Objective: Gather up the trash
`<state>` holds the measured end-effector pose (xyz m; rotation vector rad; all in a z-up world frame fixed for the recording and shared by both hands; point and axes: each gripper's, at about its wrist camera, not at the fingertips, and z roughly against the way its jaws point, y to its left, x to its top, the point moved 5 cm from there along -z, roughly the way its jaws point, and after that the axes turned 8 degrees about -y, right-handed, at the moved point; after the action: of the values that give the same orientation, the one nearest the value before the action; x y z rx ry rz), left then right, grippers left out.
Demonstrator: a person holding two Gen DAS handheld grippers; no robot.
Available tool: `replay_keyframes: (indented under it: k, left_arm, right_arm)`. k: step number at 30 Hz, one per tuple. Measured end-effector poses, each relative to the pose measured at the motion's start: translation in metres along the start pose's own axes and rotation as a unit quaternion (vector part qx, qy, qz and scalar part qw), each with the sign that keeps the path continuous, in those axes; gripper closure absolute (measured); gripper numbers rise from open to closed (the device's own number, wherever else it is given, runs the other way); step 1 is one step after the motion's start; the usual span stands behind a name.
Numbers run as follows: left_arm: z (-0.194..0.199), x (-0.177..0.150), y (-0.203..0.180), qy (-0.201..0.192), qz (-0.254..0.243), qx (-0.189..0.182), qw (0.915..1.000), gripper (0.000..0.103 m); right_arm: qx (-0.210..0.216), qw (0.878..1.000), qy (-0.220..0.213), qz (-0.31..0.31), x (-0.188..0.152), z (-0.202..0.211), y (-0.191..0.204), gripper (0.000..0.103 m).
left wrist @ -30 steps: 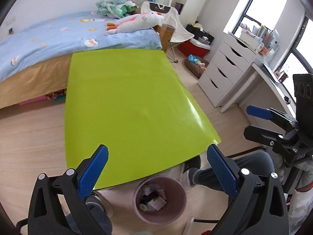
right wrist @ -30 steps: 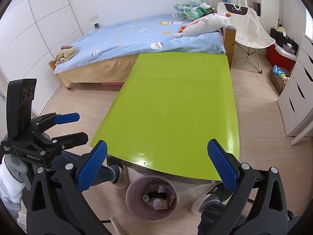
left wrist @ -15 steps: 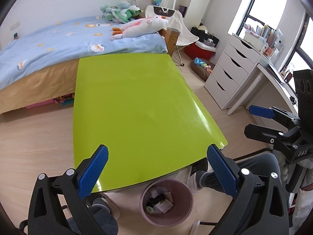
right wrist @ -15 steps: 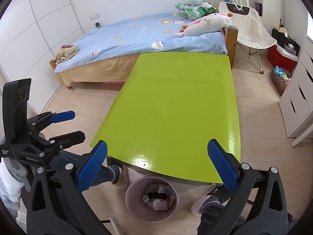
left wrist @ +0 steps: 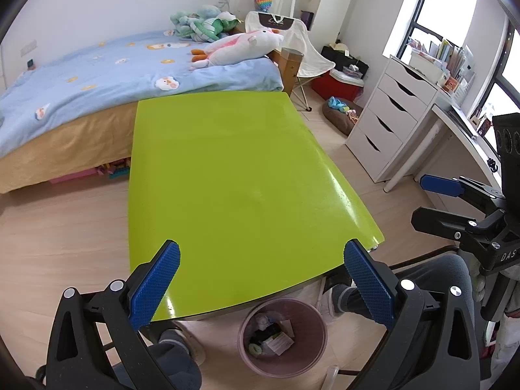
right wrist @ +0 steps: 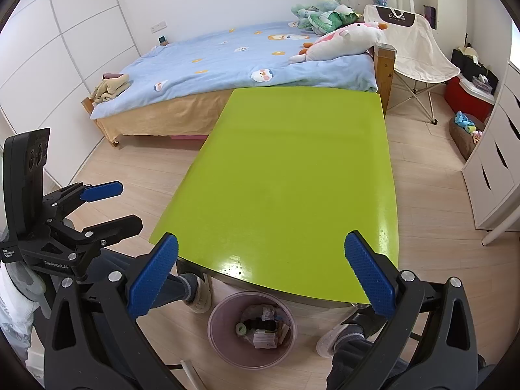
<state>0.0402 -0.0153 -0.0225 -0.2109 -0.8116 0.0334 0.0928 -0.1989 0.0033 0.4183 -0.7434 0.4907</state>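
Left wrist view: left gripper (left wrist: 260,279) is spread wide with nothing between its blue pads (left wrist: 155,284), held above the near edge of the lime-green table (left wrist: 227,178). The tabletop is bare. The pink trash bin (left wrist: 282,368) stands on the wood floor just below the near table edge, partly tucked under it, with crumpled paper, a dark wrapper and other trash (left wrist: 271,339) inside. The person's grey-socked feet (left wrist: 339,299) sit on either side of the bin. The right gripper (left wrist: 435,201) shows at the right edge, jaws parted and empty, off the table's right side. Behind the table: bed (left wrist: 97,74) with blue duvet and a white plush toy (left wrist: 240,45), white drawer unit (left wrist: 386,120) at right. Right wrist view: right gripper (right wrist: 261,276) is likewise splayed and carrying nothing, hovering over the near table edge (right wrist: 292,178). The bin (right wrist: 227,351) sits directly below between the fingers, on the floor and half under the table lip; trash (right wrist: 263,330) is visible in it, individual items too small to identify. The left gripper (right wrist: 117,204) is at far left, jaws apart, empty, clear of the table, with a gloved hand (right wrist: 16,292) on its handle. A folding chair (right wrist: 412,45) stands by the foot of the bed (right wrist: 227,58).
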Motion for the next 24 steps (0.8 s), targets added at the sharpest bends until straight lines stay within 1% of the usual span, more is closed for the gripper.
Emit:
replay_keyframes:
  k: [24]
  left_arm:
    - [-0.0028, 0.0001, 0.0, 0.003, -0.001, 0.005, 1.0, 0.006]
  right_arm:
    - [-0.003, 1.0, 0.0, 0.003, -0.001, 0.0007, -0.0024, 0.003]
